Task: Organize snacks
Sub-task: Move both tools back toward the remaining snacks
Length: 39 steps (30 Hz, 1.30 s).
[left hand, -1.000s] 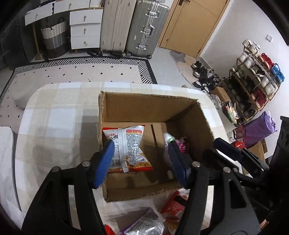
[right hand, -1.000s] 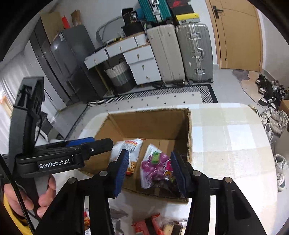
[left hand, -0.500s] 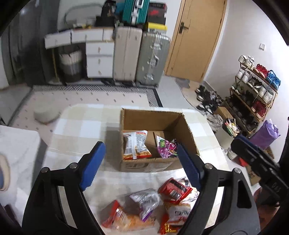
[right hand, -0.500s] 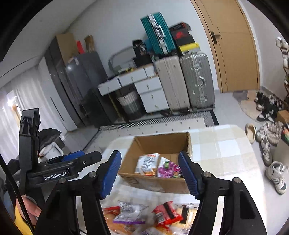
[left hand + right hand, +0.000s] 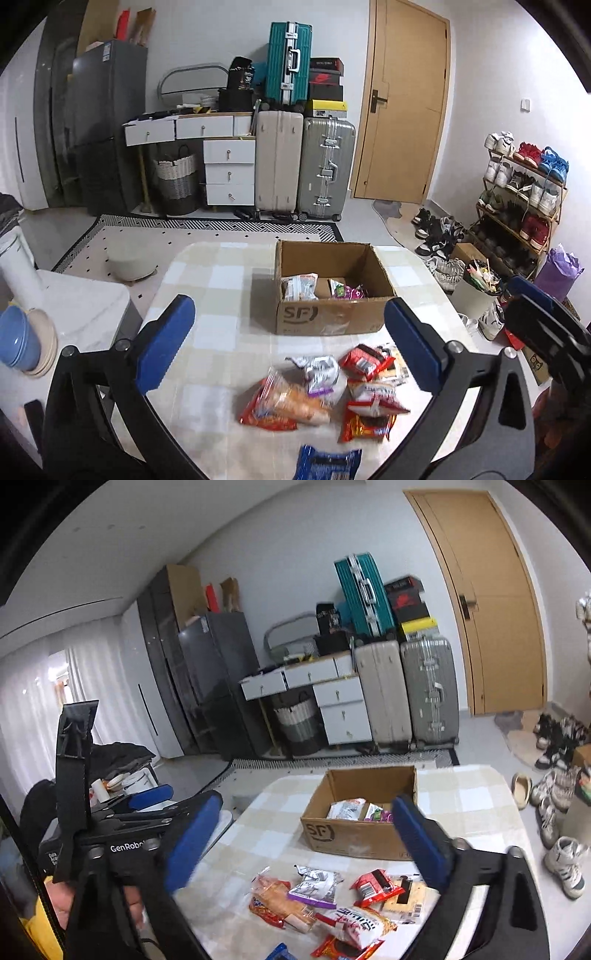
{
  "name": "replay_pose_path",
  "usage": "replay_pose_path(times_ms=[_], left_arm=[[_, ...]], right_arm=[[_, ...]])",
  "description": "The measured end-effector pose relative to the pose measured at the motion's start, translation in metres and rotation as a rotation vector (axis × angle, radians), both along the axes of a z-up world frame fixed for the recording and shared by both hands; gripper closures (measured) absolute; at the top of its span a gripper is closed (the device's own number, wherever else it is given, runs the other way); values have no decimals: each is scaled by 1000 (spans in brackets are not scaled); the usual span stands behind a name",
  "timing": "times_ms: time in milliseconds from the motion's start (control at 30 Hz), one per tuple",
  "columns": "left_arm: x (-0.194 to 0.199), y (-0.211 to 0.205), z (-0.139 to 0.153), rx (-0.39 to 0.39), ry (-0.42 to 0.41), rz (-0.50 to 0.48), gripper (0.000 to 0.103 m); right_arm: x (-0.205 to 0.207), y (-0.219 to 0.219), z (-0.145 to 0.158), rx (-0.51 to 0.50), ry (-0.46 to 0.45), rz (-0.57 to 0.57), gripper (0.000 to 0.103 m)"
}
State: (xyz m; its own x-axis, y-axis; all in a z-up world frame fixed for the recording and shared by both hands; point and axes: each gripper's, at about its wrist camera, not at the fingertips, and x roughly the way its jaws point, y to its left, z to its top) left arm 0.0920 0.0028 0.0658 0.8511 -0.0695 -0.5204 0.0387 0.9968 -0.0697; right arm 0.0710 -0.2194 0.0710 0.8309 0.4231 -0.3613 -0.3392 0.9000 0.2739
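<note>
An open cardboard box point(image 5: 325, 321) point(image 5: 354, 834) stands on the checked table point(image 5: 218, 280). Inside it lie a white and orange packet point(image 5: 299, 286) point(image 5: 345, 808) and a purple packet point(image 5: 349, 290) point(image 5: 376, 815). Several loose snack packets lie in front of the box: an orange bag point(image 5: 284, 402) point(image 5: 280, 901), a silver and purple one point(image 5: 323, 373) point(image 5: 314, 884), a red one point(image 5: 364, 362) point(image 5: 375, 884) and a blue one point(image 5: 327, 461). My left gripper point(image 5: 288, 343) is open and empty, raised above the packets. My right gripper point(image 5: 303, 842) is open and empty too.
A white side table point(image 5: 77, 306) with blue and beige bowls point(image 5: 22, 343) stands left of the table. Behind are drawers point(image 5: 229, 166), suitcases point(image 5: 303, 166), a basket point(image 5: 175, 181) and a door point(image 5: 402, 110). A shoe rack point(image 5: 521, 206) and a bin point(image 5: 476, 291) stand to the right.
Both grippers have pulled back and up from inside the box, opening wider. The two packets stay in the box. The loose packets on the table have come into view.
</note>
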Motion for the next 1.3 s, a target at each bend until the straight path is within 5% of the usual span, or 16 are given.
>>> replay_pose_path(times_ms=[267, 500, 733, 1300], left_arm=[[-77, 11, 3, 22, -79, 26, 0], [-110, 15, -16, 33, -78, 35, 0], [-115, 25, -55, 27, -16, 61, 0], [-73, -6, -148, 42, 192, -61, 1]], right_arm=[[-65, 20, -10, -56, -95, 25, 1], [-88, 26, -35, -71, -91, 20, 1], [-94, 19, -51, -61, -88, -6, 1], [-78, -2, -90, -15, 0, -36, 1]])
